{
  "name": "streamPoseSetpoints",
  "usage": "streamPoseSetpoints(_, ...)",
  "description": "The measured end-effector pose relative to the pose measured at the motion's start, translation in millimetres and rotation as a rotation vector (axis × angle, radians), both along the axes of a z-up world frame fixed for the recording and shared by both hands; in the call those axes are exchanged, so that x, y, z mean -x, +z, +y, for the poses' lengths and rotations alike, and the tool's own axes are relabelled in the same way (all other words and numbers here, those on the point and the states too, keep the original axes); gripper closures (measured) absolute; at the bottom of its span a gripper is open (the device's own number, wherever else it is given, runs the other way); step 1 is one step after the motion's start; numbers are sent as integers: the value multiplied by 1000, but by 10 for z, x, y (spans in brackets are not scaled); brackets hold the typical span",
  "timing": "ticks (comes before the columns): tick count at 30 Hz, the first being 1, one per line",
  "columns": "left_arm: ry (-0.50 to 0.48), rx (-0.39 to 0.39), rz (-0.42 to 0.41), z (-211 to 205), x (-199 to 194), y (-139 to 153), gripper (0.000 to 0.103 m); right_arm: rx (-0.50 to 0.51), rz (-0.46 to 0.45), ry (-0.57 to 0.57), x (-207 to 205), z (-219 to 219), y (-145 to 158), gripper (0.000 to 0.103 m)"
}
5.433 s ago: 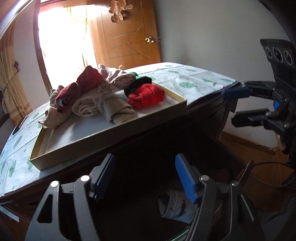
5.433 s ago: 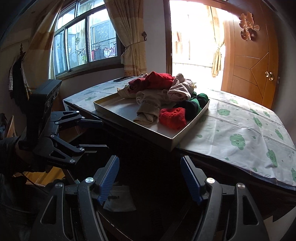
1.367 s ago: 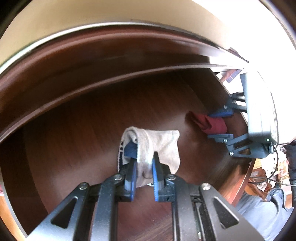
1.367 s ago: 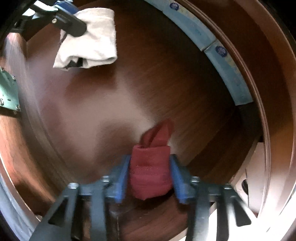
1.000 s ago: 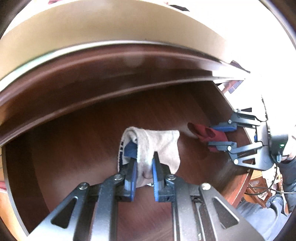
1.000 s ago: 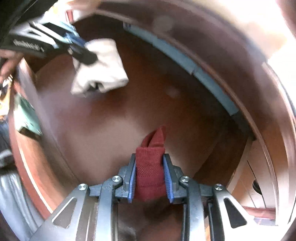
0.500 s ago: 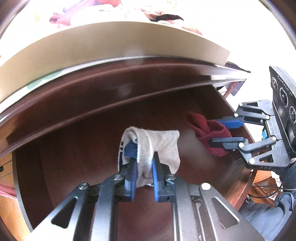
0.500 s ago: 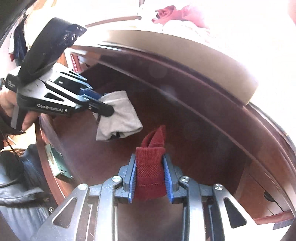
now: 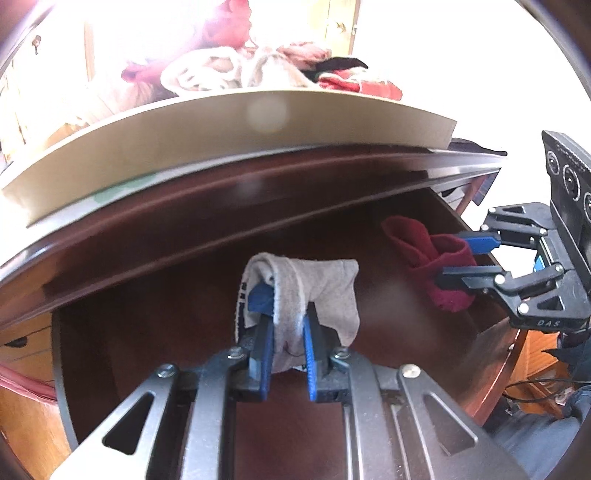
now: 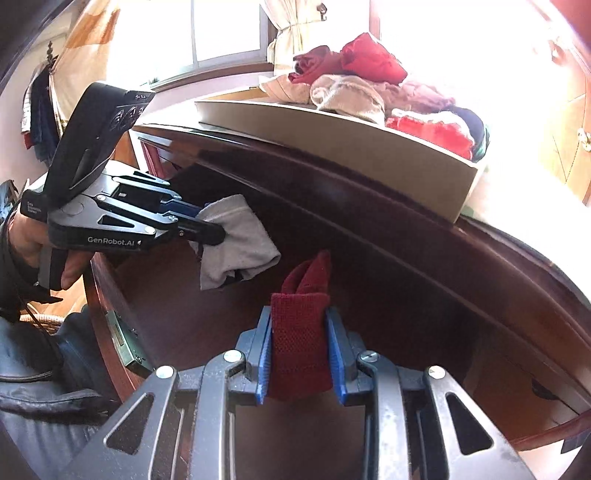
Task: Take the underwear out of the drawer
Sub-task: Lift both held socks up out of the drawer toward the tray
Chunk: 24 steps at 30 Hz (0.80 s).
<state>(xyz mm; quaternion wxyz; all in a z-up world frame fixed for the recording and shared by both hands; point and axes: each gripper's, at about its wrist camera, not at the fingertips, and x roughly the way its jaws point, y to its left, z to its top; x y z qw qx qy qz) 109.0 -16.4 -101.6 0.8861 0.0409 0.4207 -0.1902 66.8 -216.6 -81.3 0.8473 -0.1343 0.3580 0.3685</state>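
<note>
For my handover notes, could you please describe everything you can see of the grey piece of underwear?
The grey underwear is a soft, light grey knit, folded into a small bundle with a paler stitched edge and a dark printed strip along one side. It is bunched and pinched between the blue pads of the left gripper, drooping from both sides of them. It hangs clear above the dark wooden drawer floor, touching nothing but the gripper, apart from the red underwear.

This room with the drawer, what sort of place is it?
Probably a bedroom at home: a dark wooden drawer stands open, folded underwear is heaped in a shallow box above it, and a curtained window lets daylight in.
</note>
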Motion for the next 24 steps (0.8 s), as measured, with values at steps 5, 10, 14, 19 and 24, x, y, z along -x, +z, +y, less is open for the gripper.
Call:
streamPoseSetpoints(5, 24, -12, -51, -4, 130, 57, 91, 3, -29, 1, 72, 88, -80, 74)
streamPoseSetpoints(10, 49, -11, -91, -3, 272, 71, 91, -33, -42, -2, 148, 41, -86, 74)
streamPoseSetpoints(14, 66, -13, -123, -3, 374, 99, 91, -69, -63, -2, 237, -77, -60, 74)
streamPoseSetpoints(19, 85, -18, -159, 10, 516, 110, 91, -90, -69, -13, 299, -202, -25, 74)
streamPoseSetpoints(24, 110, -18, -207, 16, 647, 156, 91, -108, -112, -10, 426, -299, -14, 74)
